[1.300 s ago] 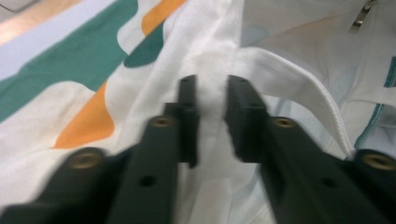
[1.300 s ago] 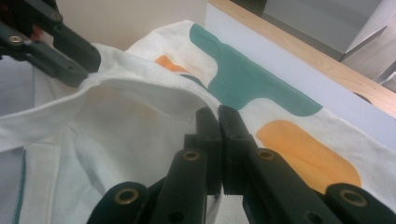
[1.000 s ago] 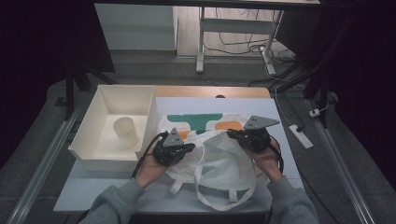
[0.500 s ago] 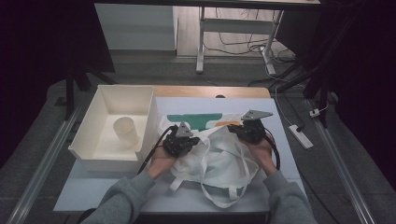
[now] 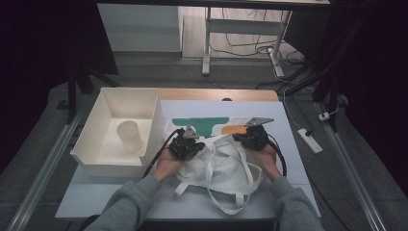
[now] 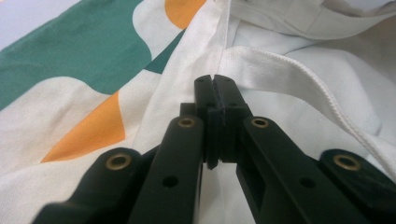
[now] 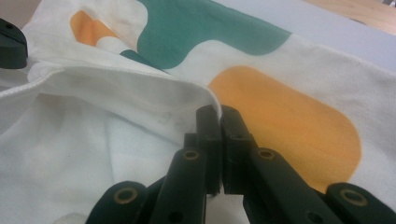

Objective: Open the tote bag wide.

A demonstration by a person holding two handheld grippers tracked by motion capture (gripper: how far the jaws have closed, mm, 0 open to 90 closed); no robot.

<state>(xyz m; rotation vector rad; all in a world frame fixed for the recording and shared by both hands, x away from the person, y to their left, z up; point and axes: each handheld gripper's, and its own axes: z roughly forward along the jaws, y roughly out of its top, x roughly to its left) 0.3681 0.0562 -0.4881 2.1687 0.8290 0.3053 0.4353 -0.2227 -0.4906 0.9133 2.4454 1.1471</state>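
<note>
White cotton, printed with green and orange shapes, makes up the tote bag (image 5: pixel 219 161) that lies crumpled on the tabletop (image 5: pixel 298 159) between the person's two hands. In the high view the bag sits near the front edge, its long white handles (image 5: pixel 231 197) looping toward the person, while the printed part lies flat toward the far side.

The left tool (image 5: pixel 186 142) rests at the bag's left upper edge. In the left gripper view its jaws are pressed together on a fold of the white cloth (image 6: pixel 205 70) along the bag's rim, with a ribbed white strap (image 6: pixel 299 79) running just to the right of the tips and the green and orange print (image 6: pixel 84 70) spread out to the left.

The right tool (image 5: pixel 251 135) sits at the bag's right upper edge, well apart from the left one. In the right gripper view its jaws are closed on the hemmed rim (image 7: pixel 140 77) of the bag's opening, pinching the cloth where the rim bends; a large orange patch (image 7: pixel 289 121) lies just beyond the tips and a green patch (image 7: pixel 205 28) farther off.

Left of the bag stands a cream plastic bin (image 5: pixel 86 139), with a pale cup (image 5: pixel 129 135) inside it. A white power strip (image 5: pixel 309 140) lies on the floor at the right.
</note>
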